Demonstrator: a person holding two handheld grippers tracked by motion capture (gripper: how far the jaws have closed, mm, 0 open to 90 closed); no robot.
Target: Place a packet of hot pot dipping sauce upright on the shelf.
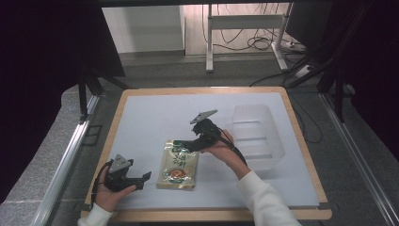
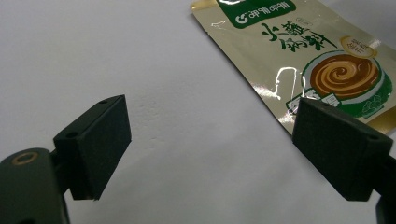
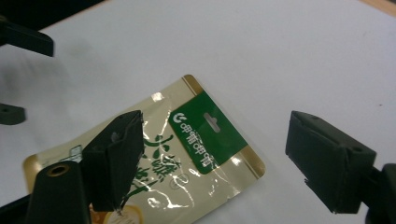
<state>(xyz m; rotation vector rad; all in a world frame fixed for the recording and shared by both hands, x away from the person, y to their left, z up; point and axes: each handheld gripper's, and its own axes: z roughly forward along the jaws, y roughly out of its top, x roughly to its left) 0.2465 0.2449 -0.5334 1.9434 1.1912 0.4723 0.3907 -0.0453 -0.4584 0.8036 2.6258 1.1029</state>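
A: What lies on the pale blue-white worktop [image 1: 155,113] with its wooden edging?

B: A flat, glossy gold foil sachet [image 1: 178,164] with a green header band and a picture of a brown swirl in a bowl. It lies face up near the middle of the worktop, toward the person's side.

A: Where are the two claws?

B: The right claw [image 1: 184,144] hovers over the sachet's green top edge, jaws spread wide and holding nothing. One jaw hangs above the foil, the other above bare worktop, so it seems lined up to close on that top edge. The left claw [image 1: 146,177] rests low beside the sachet's lower left corner, jaws also wide apart and empty, pointing toward it.

A: Anything else around?

B: A clear, ribbed plastic tub [image 1: 256,136] stands to the right, well apart from the sachet. Nothing sits between either claw and the sachet.
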